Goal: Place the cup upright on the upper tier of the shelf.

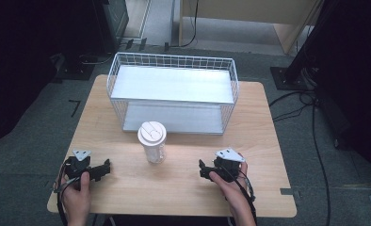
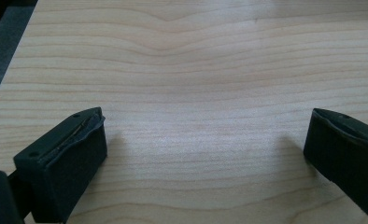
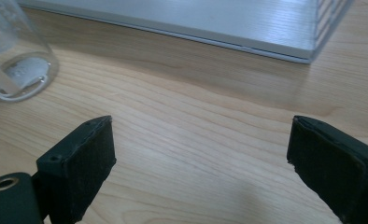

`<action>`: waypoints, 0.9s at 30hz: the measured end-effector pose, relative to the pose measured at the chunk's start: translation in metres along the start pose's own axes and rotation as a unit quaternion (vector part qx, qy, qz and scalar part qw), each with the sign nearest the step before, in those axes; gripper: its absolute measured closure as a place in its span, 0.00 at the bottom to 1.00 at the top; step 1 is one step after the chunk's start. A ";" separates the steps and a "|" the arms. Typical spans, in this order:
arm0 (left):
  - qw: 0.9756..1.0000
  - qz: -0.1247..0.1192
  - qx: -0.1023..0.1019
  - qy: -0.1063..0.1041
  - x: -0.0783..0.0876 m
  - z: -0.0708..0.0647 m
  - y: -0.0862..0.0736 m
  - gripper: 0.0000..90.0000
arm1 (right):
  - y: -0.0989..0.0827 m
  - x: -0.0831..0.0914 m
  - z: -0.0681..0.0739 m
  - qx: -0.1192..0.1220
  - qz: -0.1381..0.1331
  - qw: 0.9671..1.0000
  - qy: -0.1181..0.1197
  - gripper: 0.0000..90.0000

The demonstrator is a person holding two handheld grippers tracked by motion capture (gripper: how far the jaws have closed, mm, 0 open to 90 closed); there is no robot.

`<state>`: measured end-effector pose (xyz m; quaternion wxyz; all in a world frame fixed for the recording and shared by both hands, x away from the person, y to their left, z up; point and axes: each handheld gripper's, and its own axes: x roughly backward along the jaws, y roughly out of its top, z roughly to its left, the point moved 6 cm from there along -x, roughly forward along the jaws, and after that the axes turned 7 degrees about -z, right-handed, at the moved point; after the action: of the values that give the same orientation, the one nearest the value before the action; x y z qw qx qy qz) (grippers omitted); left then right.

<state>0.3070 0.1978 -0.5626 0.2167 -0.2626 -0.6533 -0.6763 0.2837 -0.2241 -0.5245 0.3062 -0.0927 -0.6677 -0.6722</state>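
High view: left gripper (image 1: pixel 107 165) and right gripper (image 1: pixel 201 168) rest on table (image 1: pixel 183 188); lidded clear cup (image 1: pixel 152 141) stands between them, wire basket (image 1: pixel 172 92) beyond.
Left gripper view: jaws spread wide, nothing held, bare wood between.
Right gripper view: jaws apart, empty; cup base ahead-left, basket floor ahead.

Your left hand (image 1: pixel 75 195) grips the left gripper (image 1: pixel 103 168) low, forearm entering from the bottom edge; its jaws point toward your other hand and stand wide apart, nothing between the pads (image 2: pixel 74 158). Your right hand (image 1: pixel 228 186) holds the right gripper (image 1: pixel 202 168) the same way, jaws aimed back at the left one, also spread wide, pads (image 3: pixel 86 163) bare. The two grippers sit well apart.
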 end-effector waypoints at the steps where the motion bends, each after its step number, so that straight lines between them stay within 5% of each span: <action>1: 1.000 0.000 0.000 0.000 0.000 0.000 0.000 0.00 | 0.001 -0.001 0.002 0.001 0.001 1.000 0.002 0.09; 20: 1.000 0.000 0.000 0.000 0.000 0.000 0.000 0.00 | 0.006 -0.016 0.053 0.024 -0.003 0.998 0.059 0.09; 27: 1.000 0.000 0.000 0.000 0.000 0.000 0.000 0.00 | 0.012 -0.024 0.083 0.045 -0.010 0.995 0.090 0.09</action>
<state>0.3069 0.1978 -0.5626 0.2169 -0.2626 -0.6532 -0.6763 0.2851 -0.1372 -0.5199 0.3623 -0.0111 -0.6680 -0.6499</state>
